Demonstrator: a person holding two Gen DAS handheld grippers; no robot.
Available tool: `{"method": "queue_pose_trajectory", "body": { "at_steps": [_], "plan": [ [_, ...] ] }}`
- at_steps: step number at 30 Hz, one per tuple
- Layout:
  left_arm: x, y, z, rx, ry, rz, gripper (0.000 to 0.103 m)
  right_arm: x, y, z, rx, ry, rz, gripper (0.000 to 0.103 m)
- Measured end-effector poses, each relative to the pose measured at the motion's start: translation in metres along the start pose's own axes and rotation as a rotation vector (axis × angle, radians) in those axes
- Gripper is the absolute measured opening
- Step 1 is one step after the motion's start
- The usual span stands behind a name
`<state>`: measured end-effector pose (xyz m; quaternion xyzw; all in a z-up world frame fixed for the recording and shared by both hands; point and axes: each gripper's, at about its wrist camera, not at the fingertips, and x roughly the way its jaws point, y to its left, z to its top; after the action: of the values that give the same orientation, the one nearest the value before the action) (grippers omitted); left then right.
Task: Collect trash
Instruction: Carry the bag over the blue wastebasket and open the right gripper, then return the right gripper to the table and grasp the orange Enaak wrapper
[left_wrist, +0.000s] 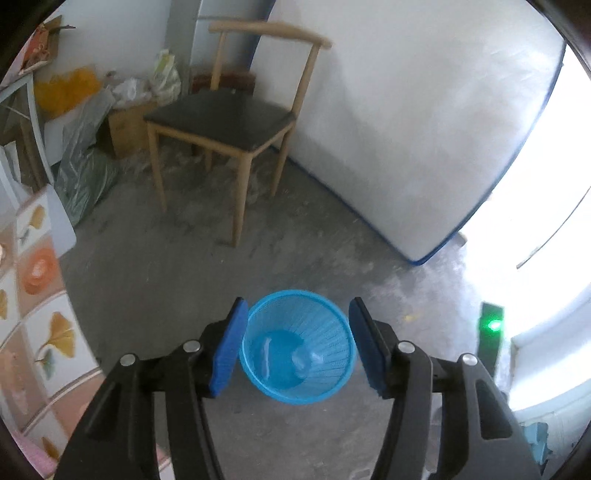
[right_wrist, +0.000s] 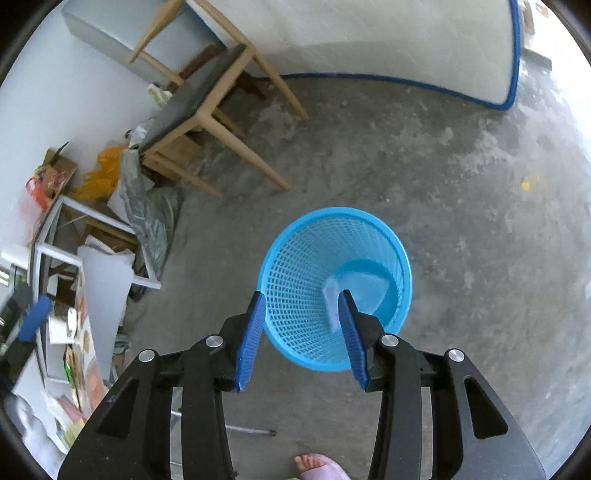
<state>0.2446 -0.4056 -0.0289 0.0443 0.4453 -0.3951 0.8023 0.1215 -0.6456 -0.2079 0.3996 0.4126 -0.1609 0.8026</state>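
A blue mesh waste basket (left_wrist: 325, 373) stands on the concrete floor, directly below both grippers. In the left wrist view my left gripper (left_wrist: 297, 314) is open above it, its blue pads (left_wrist: 231, 347) wide apart with nothing between them. Pale, clear scraps of trash (left_wrist: 301, 360) lie at the bottom of the basket. In the right wrist view my right gripper (right_wrist: 301, 301) is also open over the basket (right_wrist: 295, 280). A pale blurred piece of trash (right_wrist: 331, 299) shows inside the basket next to the right pad; whether it is falling or lying there I cannot tell.
A wooden chair (left_wrist: 225, 118) with a dark seat stands beyond the basket. A white mattress with blue trim (left_wrist: 424, 129) leans at the right. Bags and cardboard boxes (left_wrist: 92, 122) pile in the left corner. A person's foot in a pink slipper (right_wrist: 317, 467) is near the bottom edge.
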Motion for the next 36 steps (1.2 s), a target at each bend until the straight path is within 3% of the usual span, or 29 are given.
{"method": "queue_pose_trajectory", "body": {
  "at_steps": [4,8,15,19,22,28,30,36],
  "plan": [
    [-0.074,0.011,-0.008,0.032,-0.093,-0.059,0.056,-0.029,0.013,-0.01,-0.076,-0.045,0.039,0.041],
    [-0.148,0.035,-0.028,0.05,-0.198,-0.033,0.057,-0.063,0.029,-0.02,-0.139,-0.081,0.072,0.043],
    [-0.258,0.097,-0.093,0.017,-0.338,0.078,0.059,-0.1,0.074,-0.048,-0.244,-0.087,0.19,0.053],
    [-0.304,0.141,-0.145,-0.075,-0.381,0.173,0.059,-0.099,0.112,-0.066,-0.327,-0.006,0.284,0.058],
    [-0.32,0.157,-0.182,-0.124,-0.401,0.223,0.059,-0.087,0.15,-0.087,-0.396,0.09,0.344,0.063],
    [-0.322,0.178,-0.251,-0.234,-0.411,0.272,0.059,-0.072,0.213,-0.141,-0.56,0.156,0.383,0.067],
    [-0.315,0.181,-0.267,-0.259,-0.399,0.281,0.059,-0.072,0.236,-0.167,-0.681,0.124,0.364,0.067],
    [-0.305,0.185,-0.303,-0.285,-0.351,0.28,0.059,-0.072,0.279,-0.238,-1.11,-0.088,0.238,0.066]
  ]
}}
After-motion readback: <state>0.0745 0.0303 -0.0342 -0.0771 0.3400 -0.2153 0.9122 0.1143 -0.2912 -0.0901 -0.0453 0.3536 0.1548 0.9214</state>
